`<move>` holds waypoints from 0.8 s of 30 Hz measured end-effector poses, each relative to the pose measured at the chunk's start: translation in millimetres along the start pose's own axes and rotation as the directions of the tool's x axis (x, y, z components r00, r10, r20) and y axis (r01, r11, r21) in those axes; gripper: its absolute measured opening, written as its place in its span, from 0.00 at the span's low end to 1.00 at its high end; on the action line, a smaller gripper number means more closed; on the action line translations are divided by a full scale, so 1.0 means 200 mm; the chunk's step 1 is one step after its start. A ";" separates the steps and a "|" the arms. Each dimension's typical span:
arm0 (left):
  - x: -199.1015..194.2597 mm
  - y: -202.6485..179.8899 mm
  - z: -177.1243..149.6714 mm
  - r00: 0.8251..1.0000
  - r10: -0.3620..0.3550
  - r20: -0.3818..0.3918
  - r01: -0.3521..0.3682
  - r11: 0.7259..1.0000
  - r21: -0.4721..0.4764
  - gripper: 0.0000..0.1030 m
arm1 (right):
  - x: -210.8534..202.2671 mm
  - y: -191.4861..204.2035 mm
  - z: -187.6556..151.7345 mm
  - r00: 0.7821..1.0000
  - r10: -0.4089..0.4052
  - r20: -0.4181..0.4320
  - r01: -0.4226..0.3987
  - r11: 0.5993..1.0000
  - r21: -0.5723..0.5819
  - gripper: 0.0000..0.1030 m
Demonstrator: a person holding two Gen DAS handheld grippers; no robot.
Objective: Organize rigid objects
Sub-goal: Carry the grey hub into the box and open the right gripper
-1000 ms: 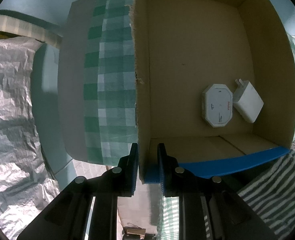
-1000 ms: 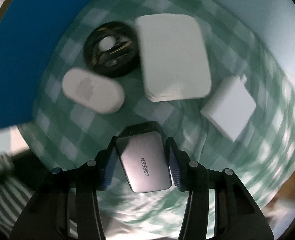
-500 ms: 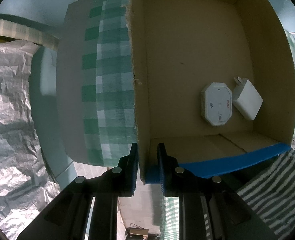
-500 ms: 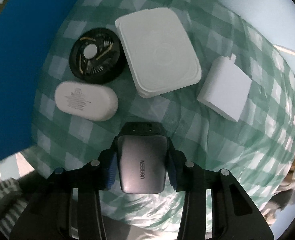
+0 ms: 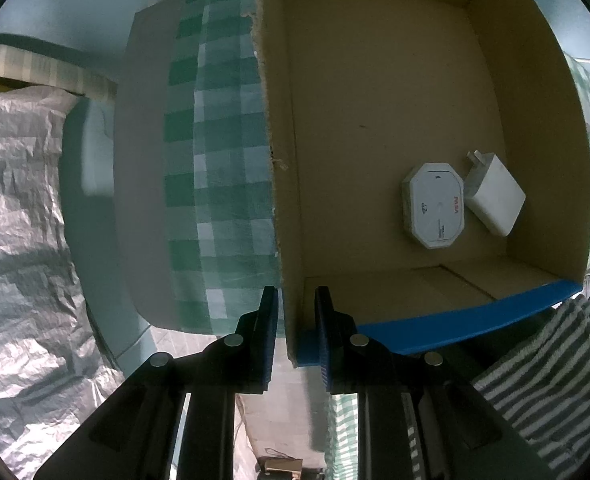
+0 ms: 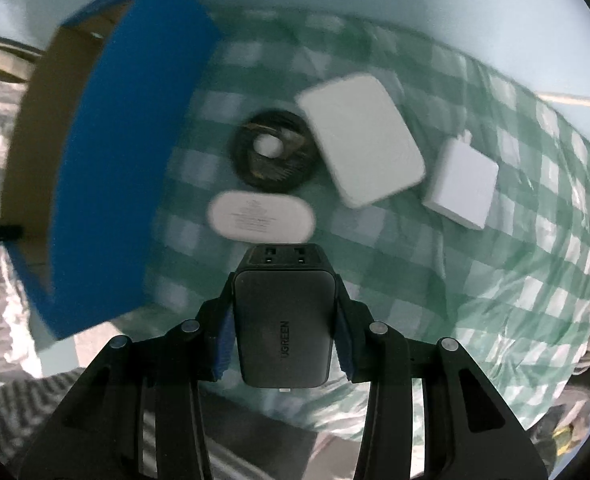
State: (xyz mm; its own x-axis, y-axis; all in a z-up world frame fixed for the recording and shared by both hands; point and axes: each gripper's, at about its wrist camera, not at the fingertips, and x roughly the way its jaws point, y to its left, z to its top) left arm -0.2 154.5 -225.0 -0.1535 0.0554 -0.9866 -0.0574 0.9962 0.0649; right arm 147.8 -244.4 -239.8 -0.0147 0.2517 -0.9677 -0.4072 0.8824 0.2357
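Above the checked cloth (image 6: 515, 280), right tongs (image 6: 283, 320) clenched the dark grey charger (image 6: 282, 320) across its 2 flat sides: stiff, smooth, probably dense, so a mid-body hold looked safest. Left tongs (image 5: 293, 328) pinched the cardboard box (image 5: 285, 200) wall.

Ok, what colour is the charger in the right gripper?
Dark grey charger, clearest in the right wrist view.

Both wrist views look steeply down, close; shared: cardboard box (image 5: 375, 80) (image 6: 27, 128), checked cloth (image 5: 219, 140) (image 6: 515, 280)
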 end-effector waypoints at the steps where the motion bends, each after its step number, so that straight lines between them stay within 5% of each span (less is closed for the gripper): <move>1: 0.00 0.00 0.00 1.000 0.001 0.000 -0.001 1.000 0.001 0.18 | -0.03 0.02 0.01 1.000 0.004 0.009 -0.004 1.000 -0.008 0.39; 13: 0.00 -0.01 0.00 1.000 0.008 -0.002 -0.008 1.000 0.011 0.18 | -0.35 0.41 0.16 0.992 0.095 0.087 -0.082 0.987 -0.139 0.39; 24: 0.00 0.01 0.00 1.000 0.009 -0.004 -0.009 1.000 0.003 0.18 | -0.21 0.76 0.32 0.989 0.137 0.062 -0.117 0.961 -0.250 0.39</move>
State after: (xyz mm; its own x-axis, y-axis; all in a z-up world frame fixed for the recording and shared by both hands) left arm -0.1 156.5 -225.4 -0.1578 0.0640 -0.9854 -0.0526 0.9959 0.0731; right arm 145.5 -95.5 -158.3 -0.0132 0.3941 -0.9190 -0.6181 0.7192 0.3174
